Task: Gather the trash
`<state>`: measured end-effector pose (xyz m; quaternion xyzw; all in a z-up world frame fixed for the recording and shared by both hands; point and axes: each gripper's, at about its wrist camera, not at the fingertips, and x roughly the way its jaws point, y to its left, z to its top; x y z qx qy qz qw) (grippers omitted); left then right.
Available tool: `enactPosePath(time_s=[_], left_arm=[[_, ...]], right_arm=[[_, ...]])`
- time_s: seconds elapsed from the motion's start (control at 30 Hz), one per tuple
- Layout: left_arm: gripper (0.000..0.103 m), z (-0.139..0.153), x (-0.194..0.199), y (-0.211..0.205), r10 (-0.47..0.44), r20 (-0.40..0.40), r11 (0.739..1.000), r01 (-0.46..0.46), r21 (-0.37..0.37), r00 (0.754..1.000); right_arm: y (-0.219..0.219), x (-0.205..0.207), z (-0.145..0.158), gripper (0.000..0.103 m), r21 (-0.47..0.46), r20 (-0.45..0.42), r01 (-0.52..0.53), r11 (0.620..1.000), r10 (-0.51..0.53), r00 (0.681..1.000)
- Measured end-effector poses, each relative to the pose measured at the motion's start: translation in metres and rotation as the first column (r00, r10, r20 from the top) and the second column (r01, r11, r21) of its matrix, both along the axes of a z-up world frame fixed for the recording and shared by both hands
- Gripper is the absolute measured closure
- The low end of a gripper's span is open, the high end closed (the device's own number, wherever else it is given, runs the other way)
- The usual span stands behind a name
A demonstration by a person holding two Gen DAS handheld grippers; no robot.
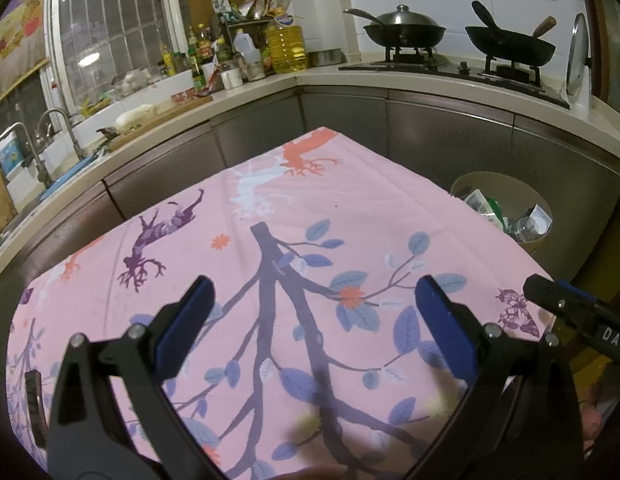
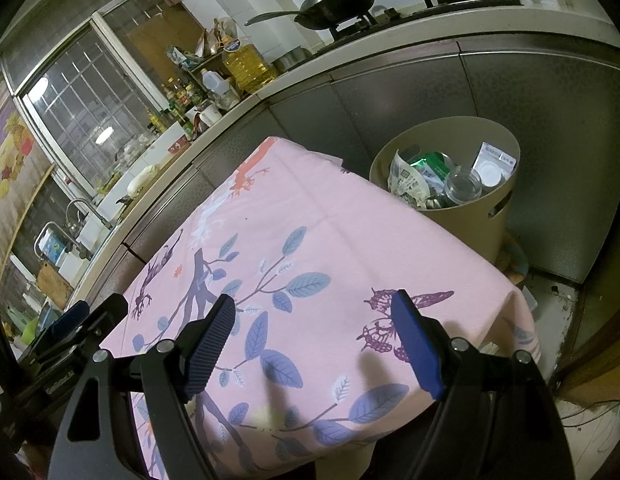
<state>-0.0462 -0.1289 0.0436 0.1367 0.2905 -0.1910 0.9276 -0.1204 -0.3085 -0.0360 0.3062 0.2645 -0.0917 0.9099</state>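
Kitchen, pink floral tablecloth [image 1: 350,208] under both your grippers. Near: left gripper [image 1: 312,320] jaws wide, holding nothing; right gripper [image 2: 314,344] jaws wide, holding nothing. No loose trash visible on cloth. Far right, just off table's far corner: beige trash bin [image 2: 462,216], upright, already holding wrappers, green carton, clear bottle. Bin lies ahead-right of your jaws; your right gripper looks nearer. Beyond: counter, woks on stove.
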Motion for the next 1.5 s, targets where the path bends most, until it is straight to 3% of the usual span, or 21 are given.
enactPosePath(time_s=[0.83,1.03,1.5], left_arm=[[0.006,-0.001,0.01,0.005,-0.027,-0.013,0.999,0.027,0.026,1.0],[0.006,0.007,0.02,-0.009,-0.032,-0.018,0.998,0.033,0.05,0.999],[0.006,0.011,0.02,-0.019,-0.022,-0.053,0.999,0.024,0.029,0.998]], right_arm=[[-0.006,-0.008,0.0,0.026,-0.009,-0.01,0.039,0.999,-0.039,0.999],[-0.018,-0.011,0.008,0.026,-0.01,-0.002,0.067,0.998,-0.067,0.998],[-0.023,-0.014,0.026,0.026,-0.026,0.031,0.08,0.996,-0.079,0.996]])
